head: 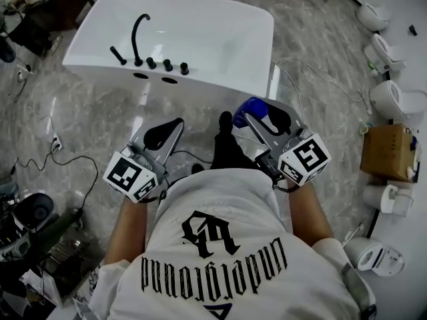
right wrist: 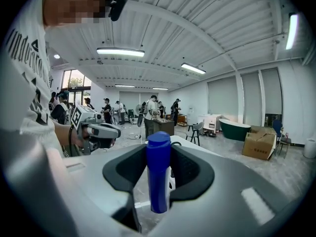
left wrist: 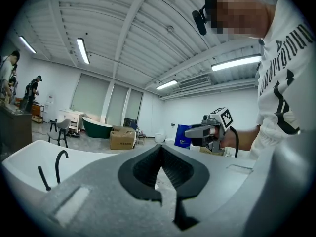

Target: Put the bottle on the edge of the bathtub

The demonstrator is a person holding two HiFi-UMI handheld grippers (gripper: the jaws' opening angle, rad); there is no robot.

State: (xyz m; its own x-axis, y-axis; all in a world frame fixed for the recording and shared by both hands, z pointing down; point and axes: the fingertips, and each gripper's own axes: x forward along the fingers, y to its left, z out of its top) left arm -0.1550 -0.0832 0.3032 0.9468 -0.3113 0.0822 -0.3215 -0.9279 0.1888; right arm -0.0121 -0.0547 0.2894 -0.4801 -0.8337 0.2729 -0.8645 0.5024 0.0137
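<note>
My right gripper point(head: 259, 114) is shut on a blue bottle point(head: 255, 105) and holds it above the marble floor, just short of the near right corner of the white bathtub point(head: 257, 79). In the right gripper view the bottle point(right wrist: 158, 174) stands upright between the black pads, cap upward. A short way to the left, my left gripper point(head: 167, 129) hangs at about the same height. Its jaws point(left wrist: 161, 151) meet with nothing between them. A black faucet point(head: 139, 39) and several black knobs stand on the tub's near rim.
Several white toilets point(head: 388, 100) and a cardboard box point(head: 387, 152) line the right side. Cables point(head: 63, 153) and dark equipment point(head: 33, 212) lie on the floor at the left. The person's dark shoes point(head: 227, 142) are between the grippers. Other people stand far off in the hall.
</note>
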